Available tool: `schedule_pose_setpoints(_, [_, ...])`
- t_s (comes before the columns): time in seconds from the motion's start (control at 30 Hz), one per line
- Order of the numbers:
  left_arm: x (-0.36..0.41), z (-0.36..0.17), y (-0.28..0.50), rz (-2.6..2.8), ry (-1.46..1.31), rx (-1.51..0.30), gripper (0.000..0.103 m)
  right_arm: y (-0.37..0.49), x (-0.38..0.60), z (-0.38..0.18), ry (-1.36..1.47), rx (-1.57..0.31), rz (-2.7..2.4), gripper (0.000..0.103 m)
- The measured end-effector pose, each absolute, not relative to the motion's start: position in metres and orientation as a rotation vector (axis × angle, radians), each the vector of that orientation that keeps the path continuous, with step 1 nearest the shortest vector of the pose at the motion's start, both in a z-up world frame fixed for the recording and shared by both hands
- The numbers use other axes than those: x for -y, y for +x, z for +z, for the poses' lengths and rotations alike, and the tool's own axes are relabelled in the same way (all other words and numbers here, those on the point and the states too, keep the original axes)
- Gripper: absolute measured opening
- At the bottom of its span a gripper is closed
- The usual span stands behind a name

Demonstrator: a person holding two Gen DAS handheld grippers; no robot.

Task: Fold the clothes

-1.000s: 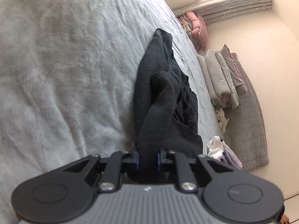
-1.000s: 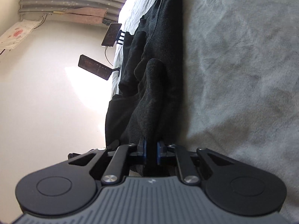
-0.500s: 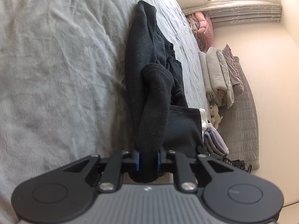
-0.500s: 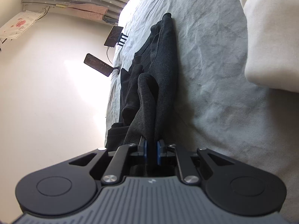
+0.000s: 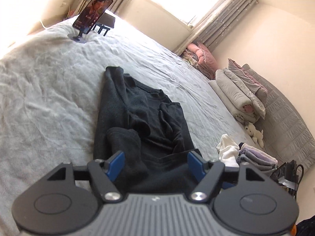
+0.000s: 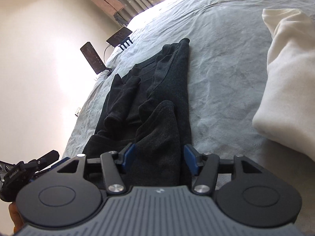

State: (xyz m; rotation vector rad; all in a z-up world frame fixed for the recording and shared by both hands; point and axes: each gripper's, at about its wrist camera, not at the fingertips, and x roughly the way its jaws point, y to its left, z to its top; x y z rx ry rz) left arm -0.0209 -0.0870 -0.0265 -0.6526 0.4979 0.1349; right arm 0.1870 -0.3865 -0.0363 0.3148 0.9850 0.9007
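Two claws opening, nothing pinched: left claw (image 5: 154, 164), right claw (image 6: 158, 161). Black garment (image 5: 141, 118) lies on bed (image 5: 49, 98), long axis running away from both; near end btwn spread jaws.

The sweater (image 5: 141, 118) was dark charcoal, plain. The bed (image 5: 49, 90) cover was pale grey. Each claw (image 5: 155, 166) was black with blue pads (image 5: 116, 164). The curtain (image 5: 226, 17) was grey with small stars. One pillow (image 5: 202, 56) was pink. The toy (image 5: 255, 133) was white.
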Motion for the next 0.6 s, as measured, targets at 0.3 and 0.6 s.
schedule_pose_setpoints(0.3, [0.053, -0.069, -0.008, 0.165, -0.747, -0.525, 0.057, 0.19, 0.374, -0.034, 0.26, -0.86, 0.909, 0.059])
schedule_pose_setpoints(0.6, [0.038, -0.09, 0.013, 0.009, -0.81, -0.59, 0.01, 0.2, 0.342, -0.062, 0.129, -0.81, 0.873, 0.052])
